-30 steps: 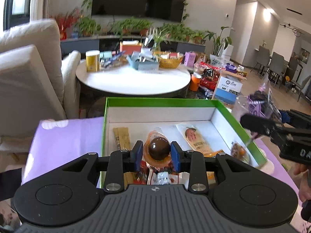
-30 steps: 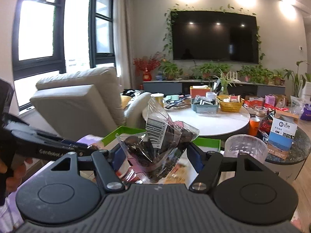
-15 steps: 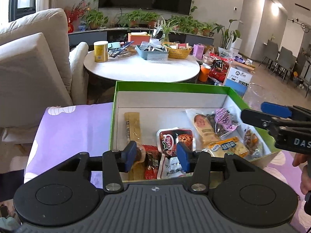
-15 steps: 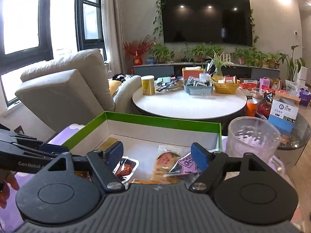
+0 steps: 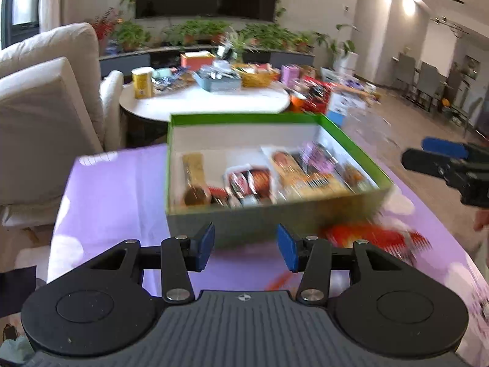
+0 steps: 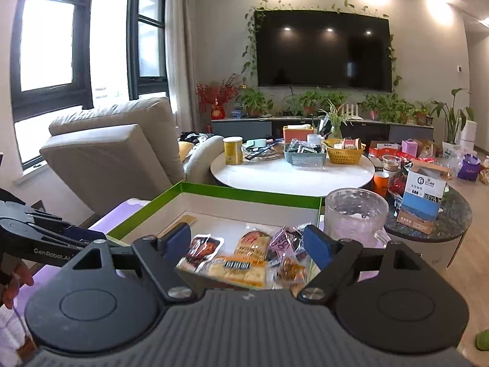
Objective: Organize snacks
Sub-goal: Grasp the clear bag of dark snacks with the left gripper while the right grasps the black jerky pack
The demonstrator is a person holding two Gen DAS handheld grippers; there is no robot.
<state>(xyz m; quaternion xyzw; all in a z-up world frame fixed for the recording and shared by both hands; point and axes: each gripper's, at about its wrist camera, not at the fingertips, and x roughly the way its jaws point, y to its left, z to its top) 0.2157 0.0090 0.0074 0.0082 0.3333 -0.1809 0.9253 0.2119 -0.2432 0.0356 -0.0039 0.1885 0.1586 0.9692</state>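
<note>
On the purple tabletop [image 5: 122,202], both empty jaws stand apart near the green box [image 5: 269,214]; next, grab the red packet [image 5: 366,238].

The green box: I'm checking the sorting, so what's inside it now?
Inside the green box: several wrapped snacks, including a yellow packet and a purple-labelled bag. Whatever lies beneath them is covered.

Table with purple cloth [image 5: 116,202] carries a green box [image 5: 275,217] near the far edge, open top, snack packets inside. Red packet [image 5: 376,238] lies on the cloth just off the box's near-right corner, too blurred to read. Clear glass mug [image 6: 354,217] stands at the box's far-right corner, close beside its wall.
</note>
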